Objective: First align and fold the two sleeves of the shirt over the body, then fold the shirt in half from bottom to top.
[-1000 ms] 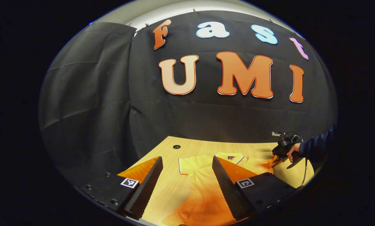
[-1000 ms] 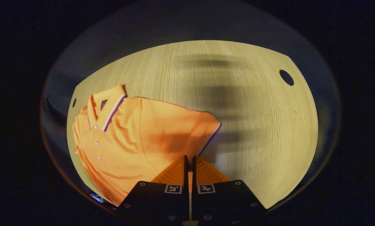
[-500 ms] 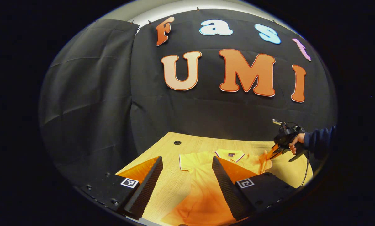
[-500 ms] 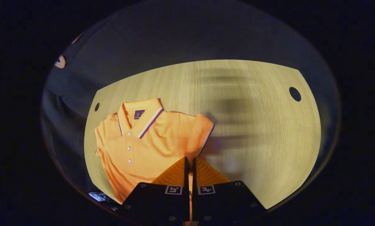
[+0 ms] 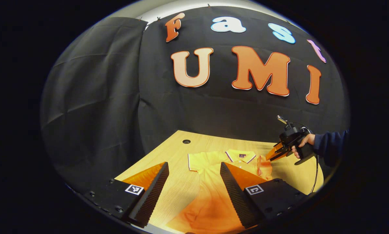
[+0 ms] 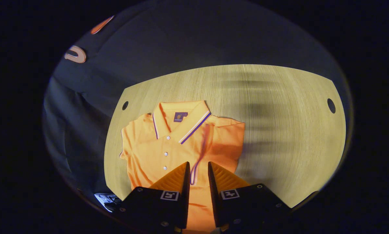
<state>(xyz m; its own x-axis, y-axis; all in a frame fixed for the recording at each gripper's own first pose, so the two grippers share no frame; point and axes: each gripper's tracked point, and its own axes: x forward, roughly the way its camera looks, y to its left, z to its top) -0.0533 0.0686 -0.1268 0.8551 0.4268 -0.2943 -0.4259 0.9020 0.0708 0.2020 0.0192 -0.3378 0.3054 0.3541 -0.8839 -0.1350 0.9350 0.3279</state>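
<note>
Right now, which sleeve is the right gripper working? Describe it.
On the wooden table lies an orange polo shirt. From its striped collar, go toward the right gripper: the sleeve there is folded over the body, its trimmed hem between the parted fingers.

I can read nothing here: the purple tag [image 6: 180, 116] inside my shirt's [image 6: 168, 146] collar is too small.

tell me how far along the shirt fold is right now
Done: one sleeve lies folded over the shirt body. In hand: the right claw has its fingers parted above that sleeve. Left: the other sleeve, spread flat on the table, then the bottom-to-top fold.
</note>
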